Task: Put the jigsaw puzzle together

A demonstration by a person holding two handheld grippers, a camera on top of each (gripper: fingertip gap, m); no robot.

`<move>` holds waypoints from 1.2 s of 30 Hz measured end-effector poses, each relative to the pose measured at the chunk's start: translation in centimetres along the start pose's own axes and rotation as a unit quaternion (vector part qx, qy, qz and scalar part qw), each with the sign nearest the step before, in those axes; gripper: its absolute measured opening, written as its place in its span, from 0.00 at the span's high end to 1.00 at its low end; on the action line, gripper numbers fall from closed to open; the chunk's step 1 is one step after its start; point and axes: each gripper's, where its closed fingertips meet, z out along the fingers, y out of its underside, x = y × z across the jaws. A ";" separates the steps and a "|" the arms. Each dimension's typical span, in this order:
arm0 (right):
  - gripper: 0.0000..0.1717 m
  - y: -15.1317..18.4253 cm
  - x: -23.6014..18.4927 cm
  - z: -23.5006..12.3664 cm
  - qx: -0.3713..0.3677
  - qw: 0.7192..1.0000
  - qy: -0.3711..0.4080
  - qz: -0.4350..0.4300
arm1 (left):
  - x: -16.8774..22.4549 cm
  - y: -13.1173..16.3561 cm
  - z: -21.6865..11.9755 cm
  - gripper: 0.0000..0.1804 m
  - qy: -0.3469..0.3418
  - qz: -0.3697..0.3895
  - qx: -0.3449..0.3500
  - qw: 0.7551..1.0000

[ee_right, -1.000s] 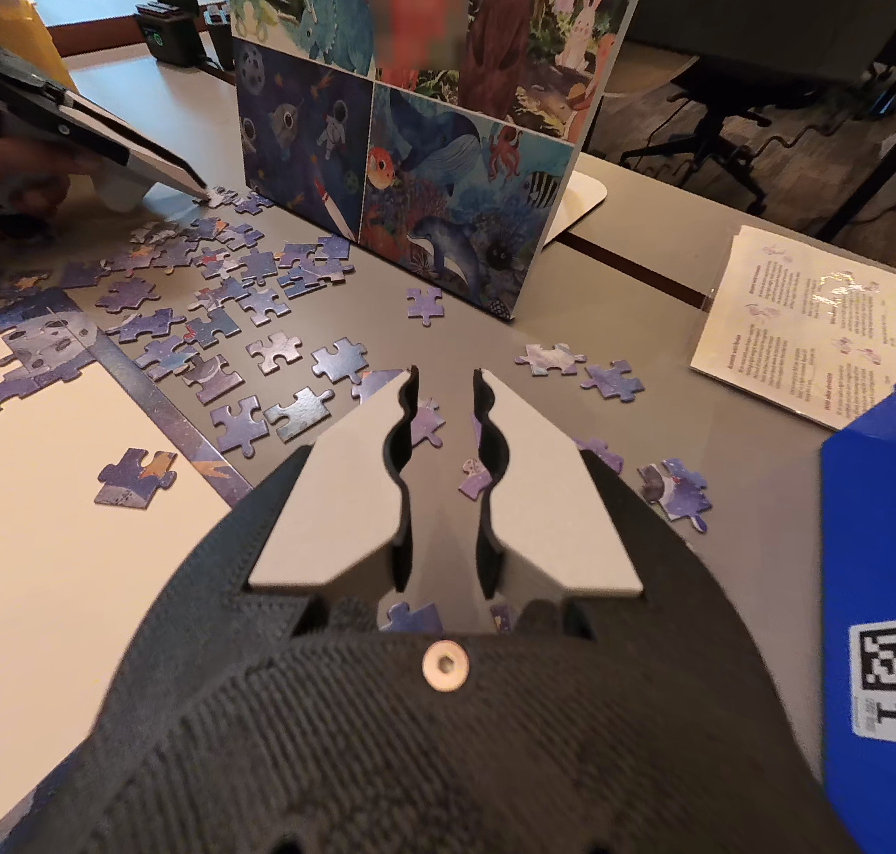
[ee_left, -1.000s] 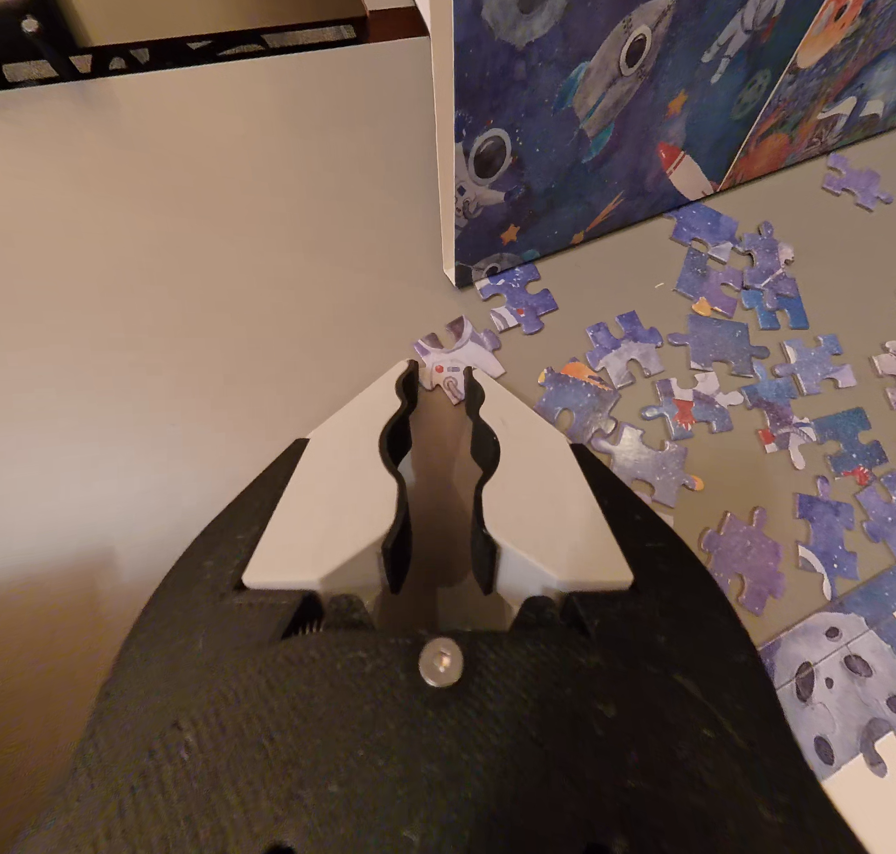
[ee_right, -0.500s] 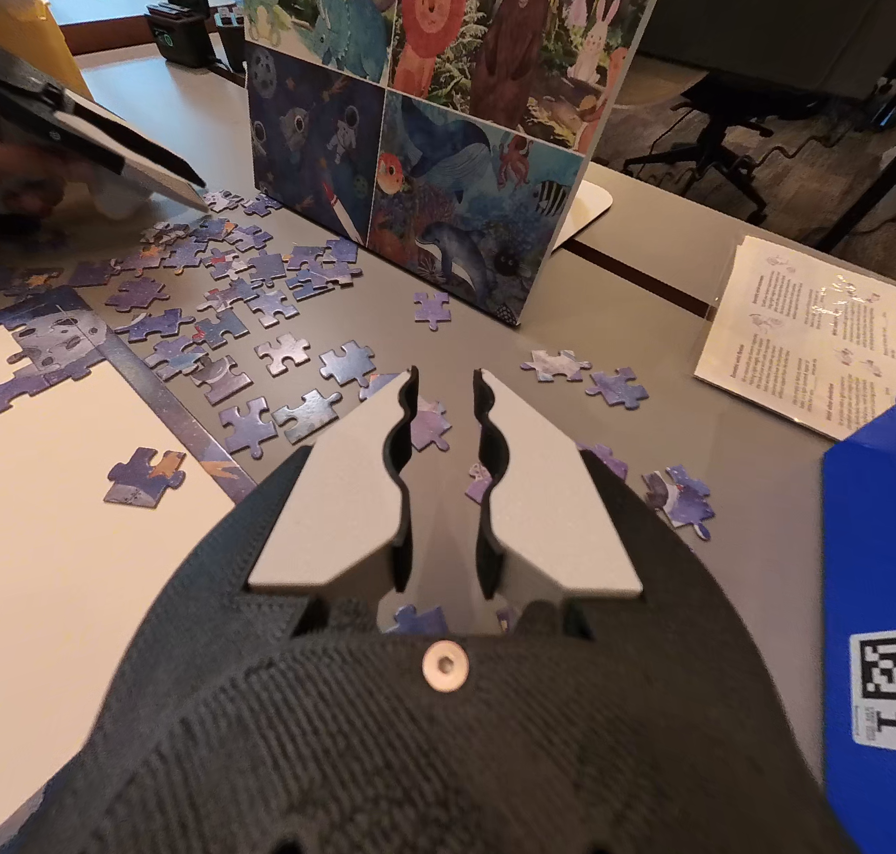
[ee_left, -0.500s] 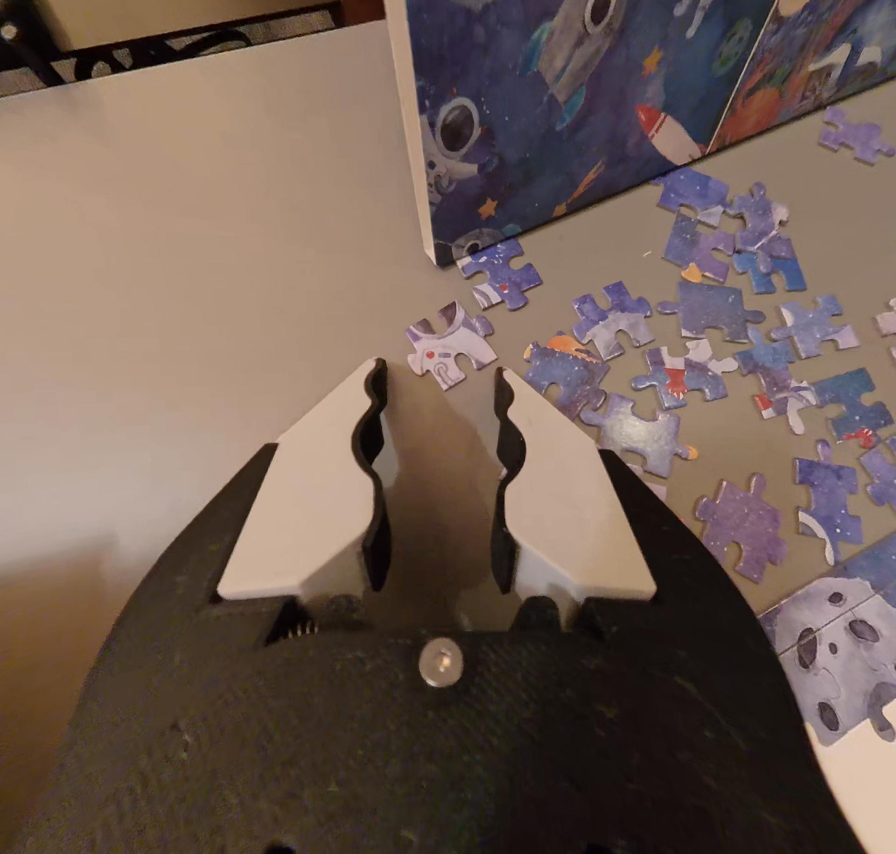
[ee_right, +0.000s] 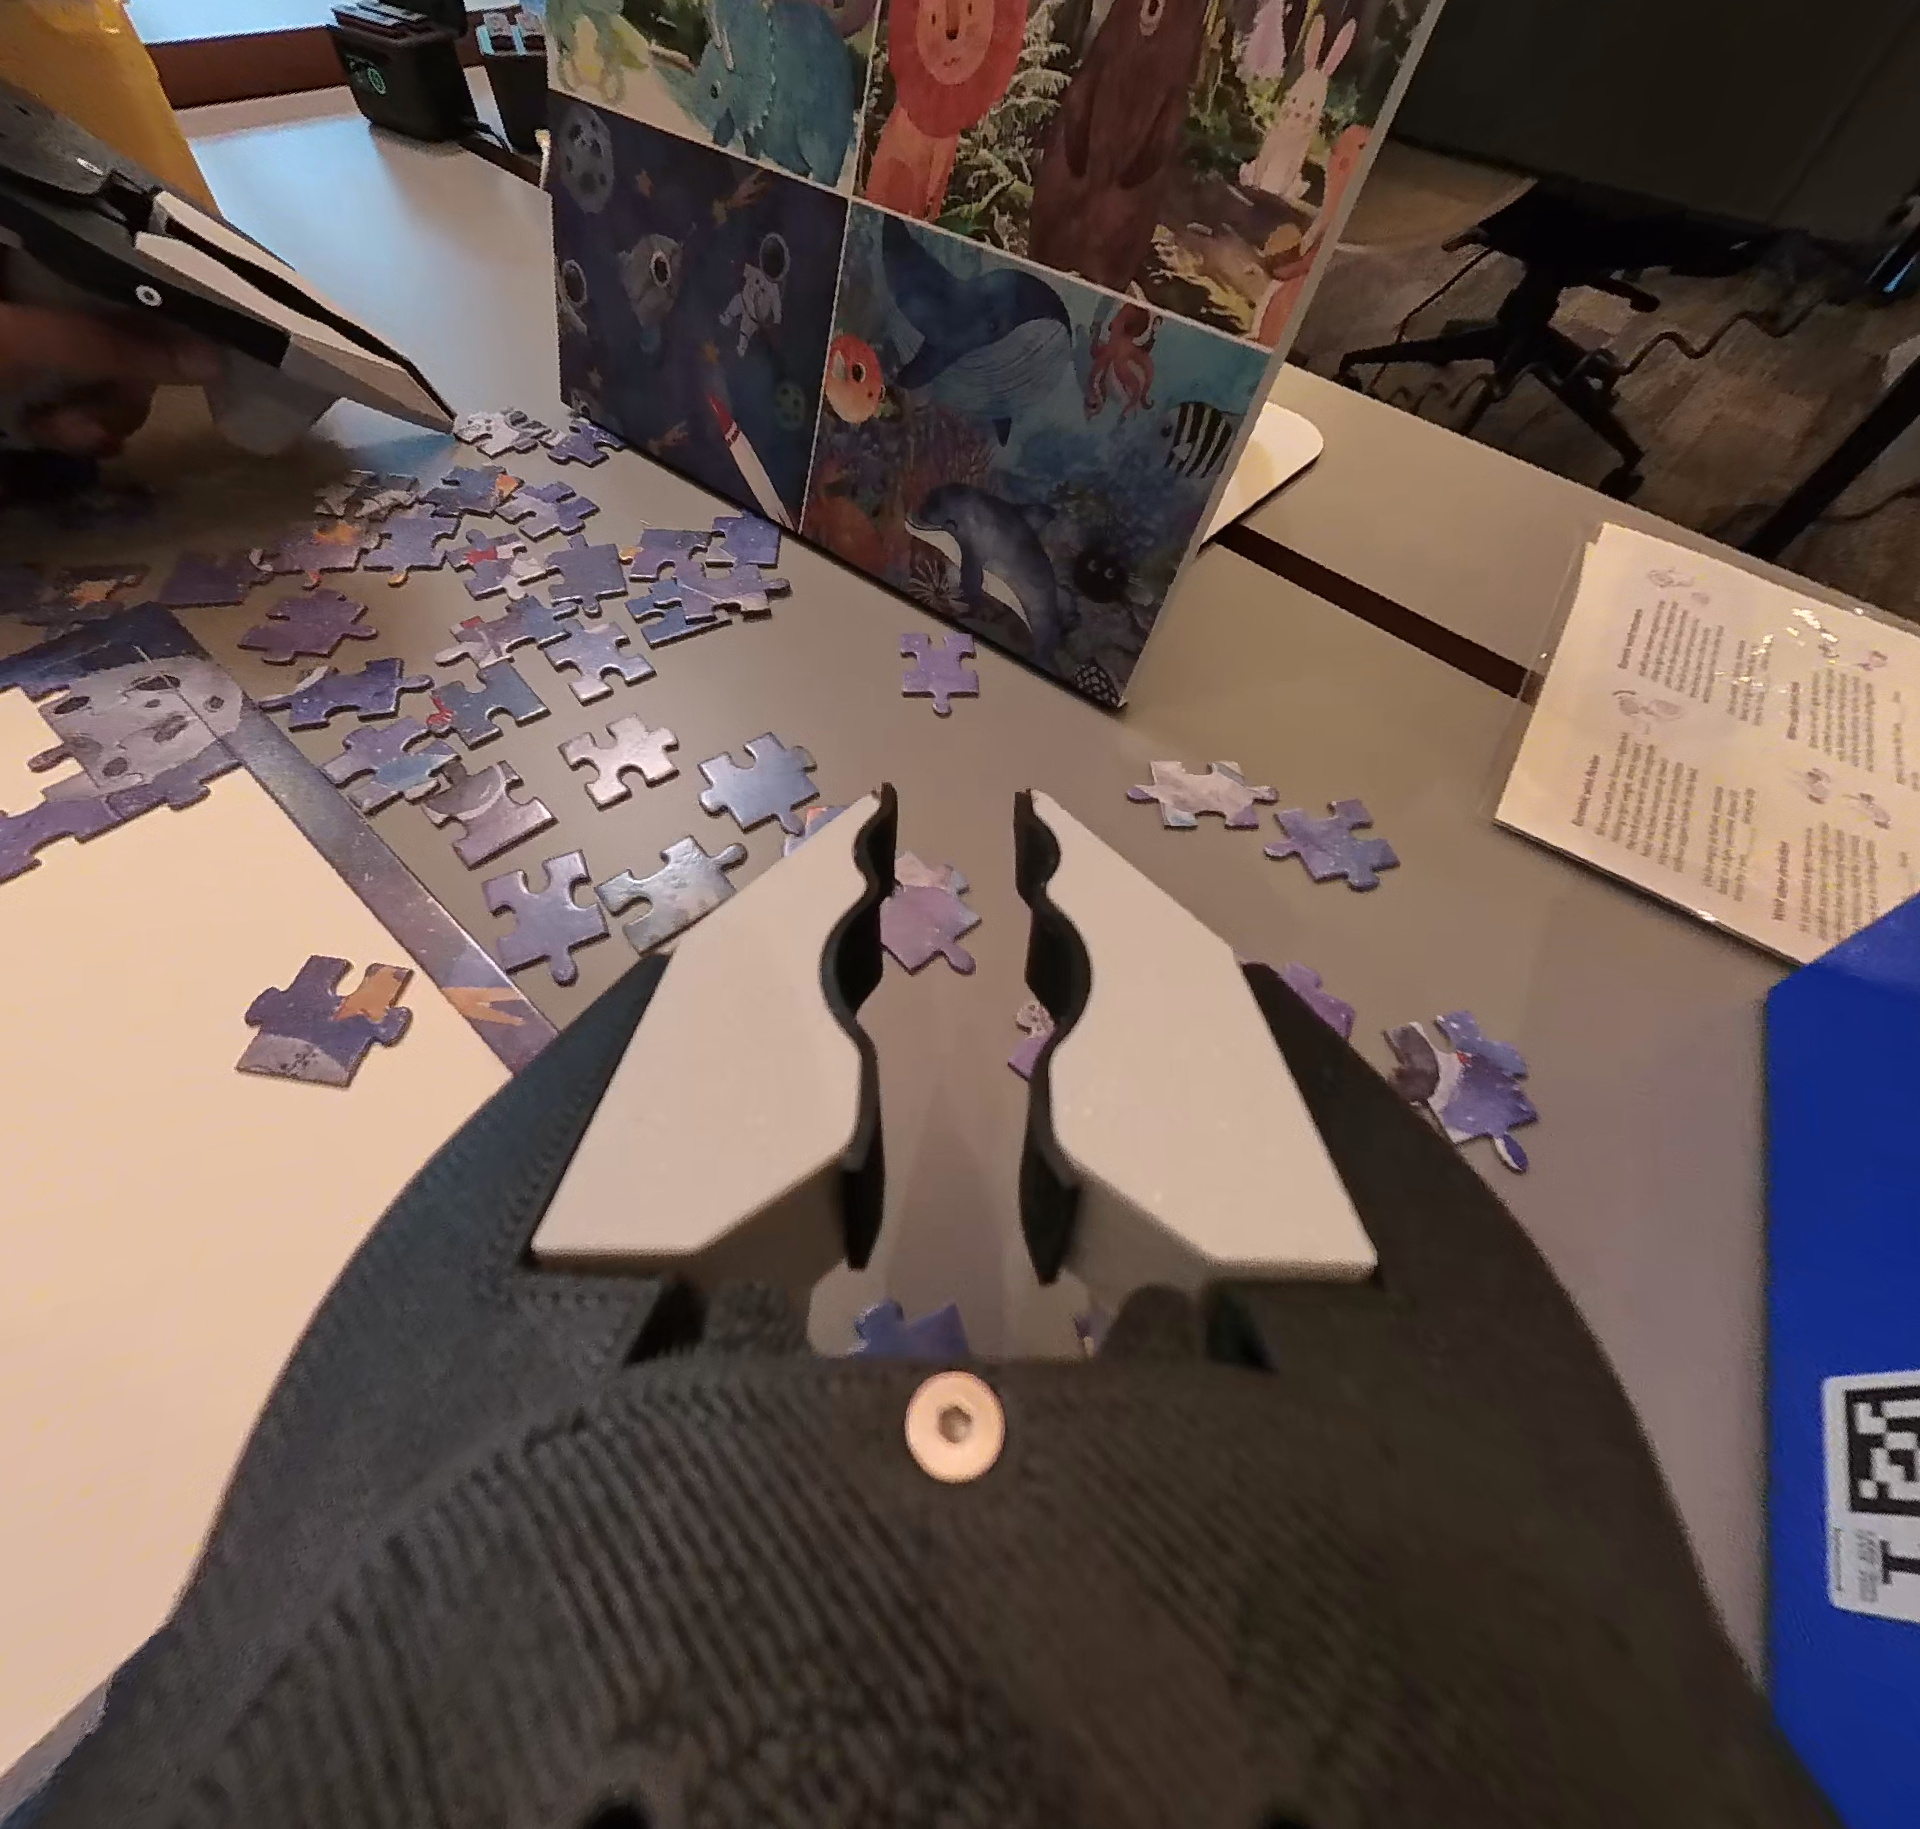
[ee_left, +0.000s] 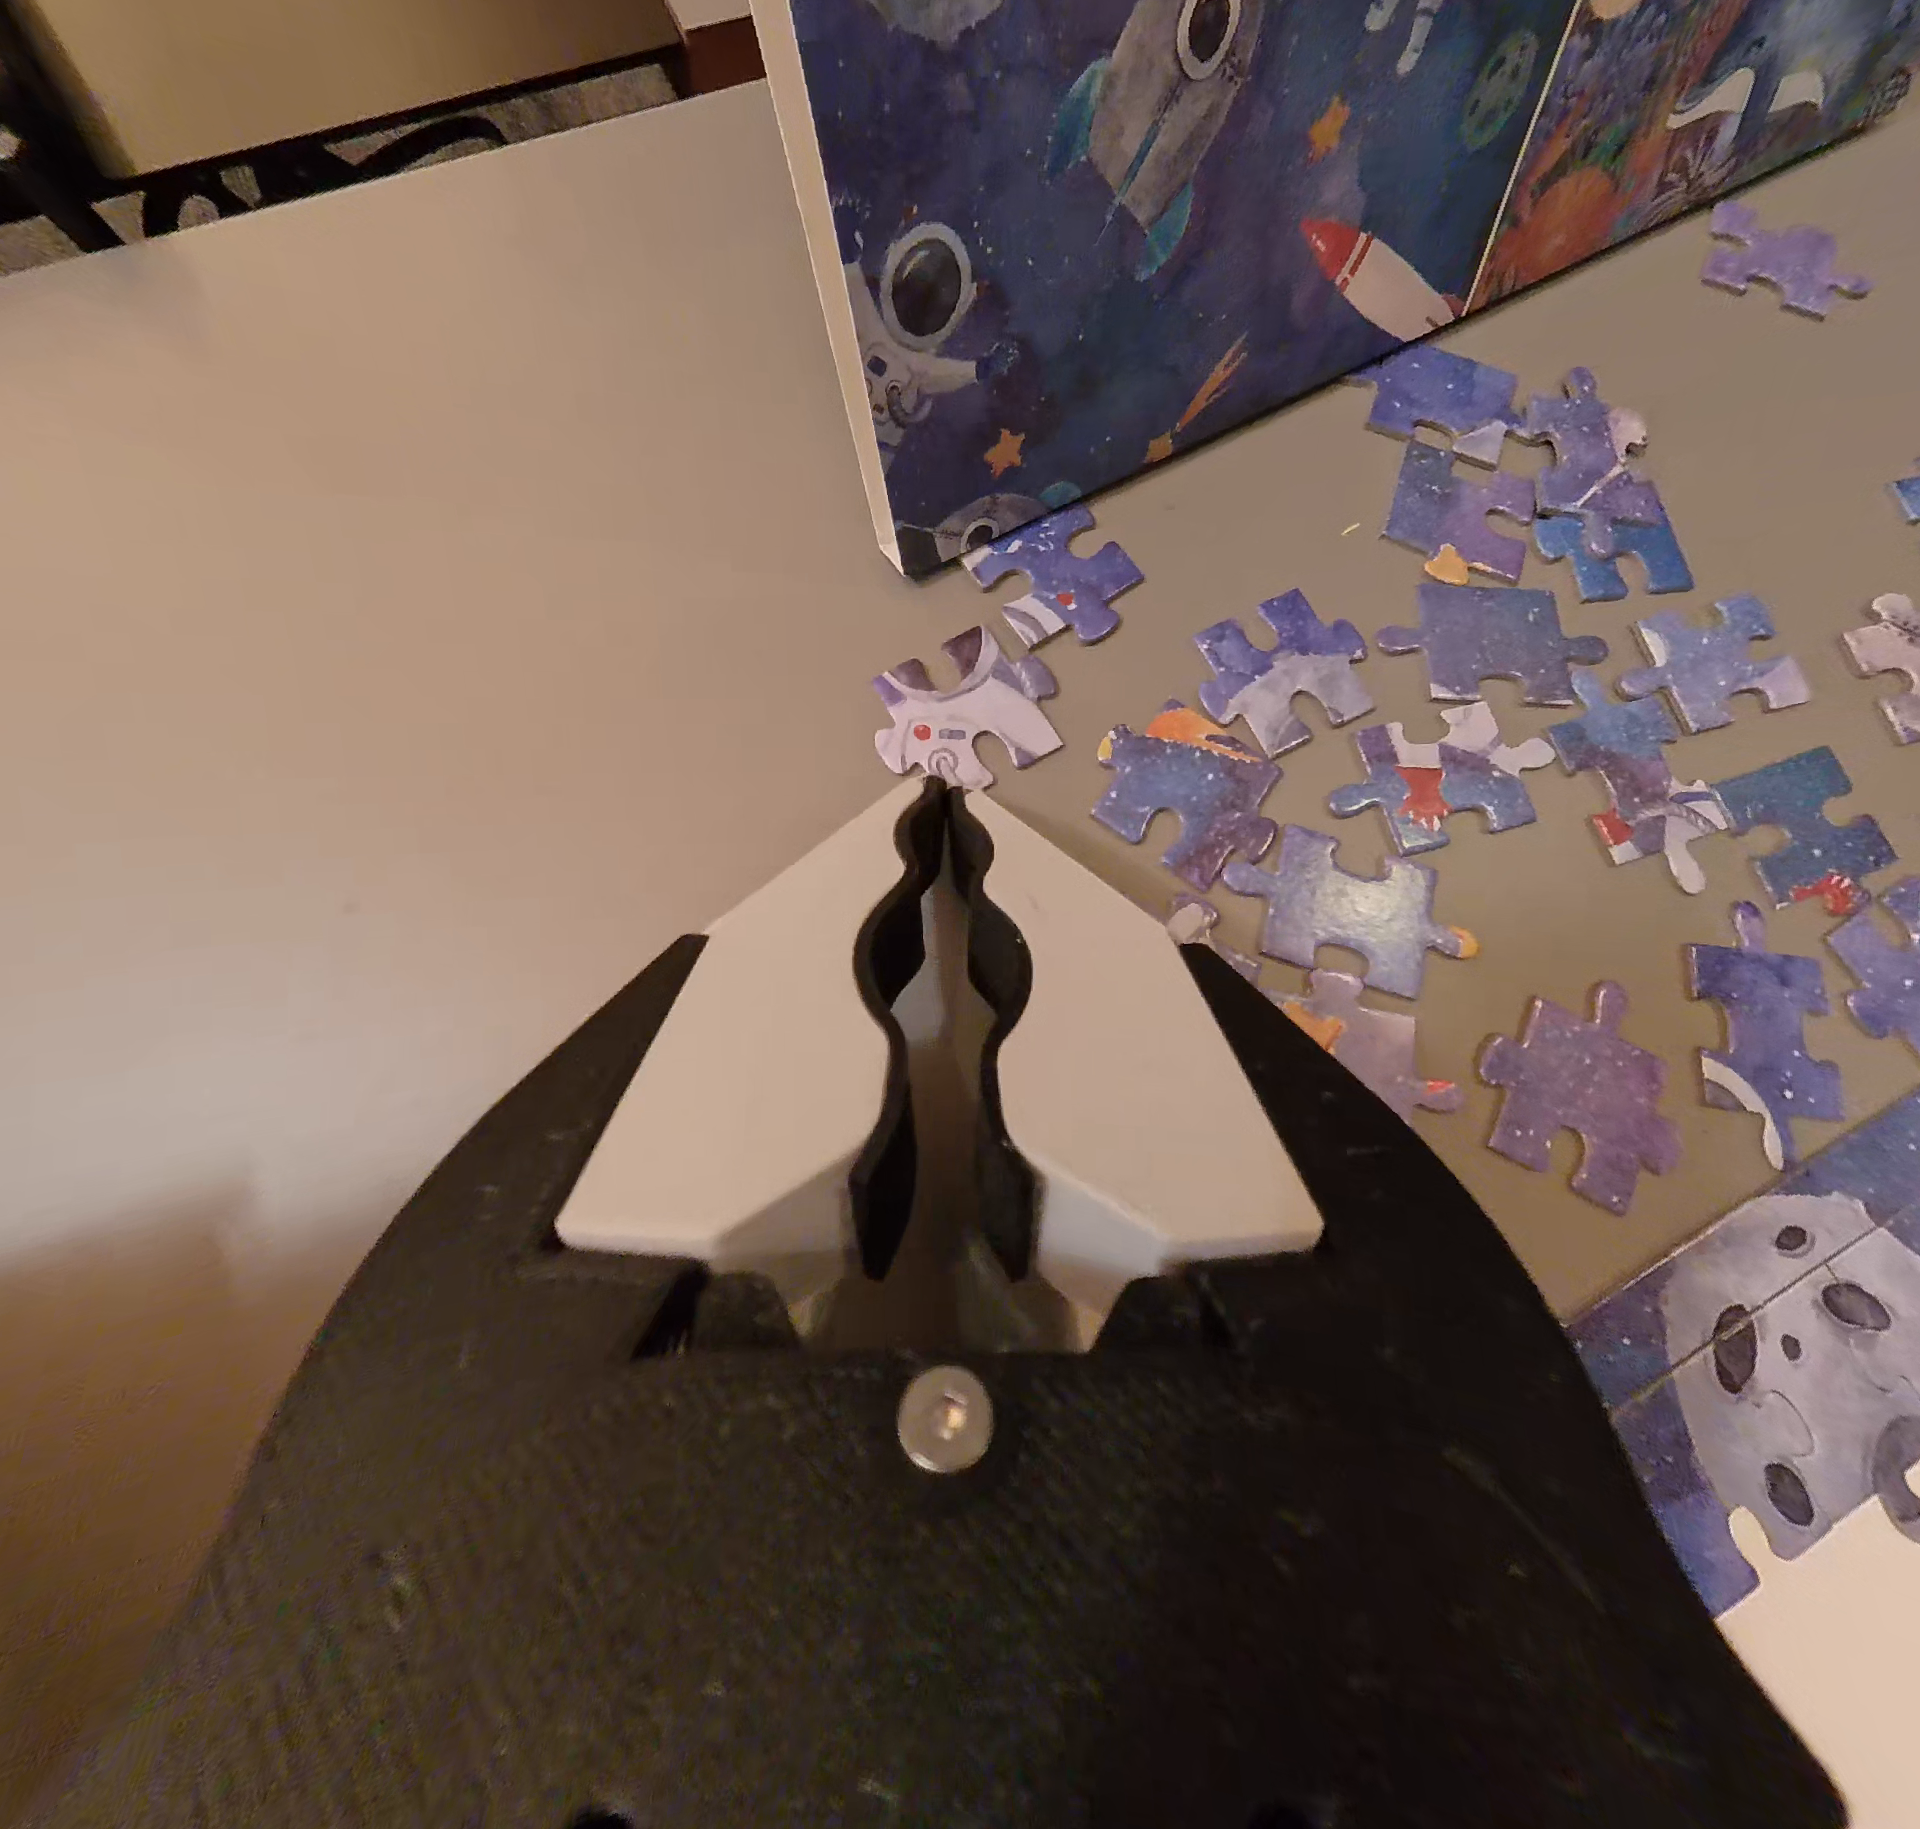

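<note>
My left gripper (ee_left: 940, 792) is shut, its fingertips together right at the near tab of a white and purple astronaut puzzle piece (ee_left: 961, 709). That piece lies flat on the grey table (ee_left: 416, 636), left of the other loose pieces (ee_left: 1496, 740). The left gripper also shows in the right wrist view (ee_right: 442, 413), its tips down at the table by the same piece (ee_right: 499, 429). My right gripper (ee_right: 956, 803) is open and holds nothing. It hovers over the table, and a purple piece (ee_right: 925, 922) lies on the table below the gap between its fingers.
A picture box (ee_left: 1195, 169) stands upright behind the pieces and also shows in the right wrist view (ee_right: 935, 325). A partly built puzzle board (ee_right: 156, 948) with one loose piece (ee_right: 322, 1016) lies at the left. A printed sheet (ee_right: 1714, 719) and a blue box (ee_right: 1849, 1260) are at the right. Spacing between my two grippers at the tips: around 35 cm.
My left jaws stood around the astronaut piece's near edge, opened wide and drew back, then shut with the tips at its near tab. The piece stayed on the table. The right gripper barely moved.
</note>
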 end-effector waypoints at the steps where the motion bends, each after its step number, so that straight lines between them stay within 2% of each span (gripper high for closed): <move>1: 0.88 0.0 0.0 0.0 0.000 1.000 0.000 -0.001 | 0.0 0.0 0.0 1.00 0.000 0.000 0.000 1.000; 7: 0.88 -0.1 -0.2 0.1 0.001 1.000 -0.003 -0.001 | 0.0 -0.3 -0.1 0.87 -0.002 0.004 0.009 1.000; 23: 0.88 0.4 -0.5 0.5 -0.004 1.000 -0.006 -0.001 | -0.3 -1.0 -0.4 0.84 -0.009 0.016 0.035 0.999; 36: 0.89 0.7 -0.4 0.7 -0.009 1.000 -0.006 -0.001 | 0.3 -0.7 -0.1 0.80 0.018 0.017 0.021 0.999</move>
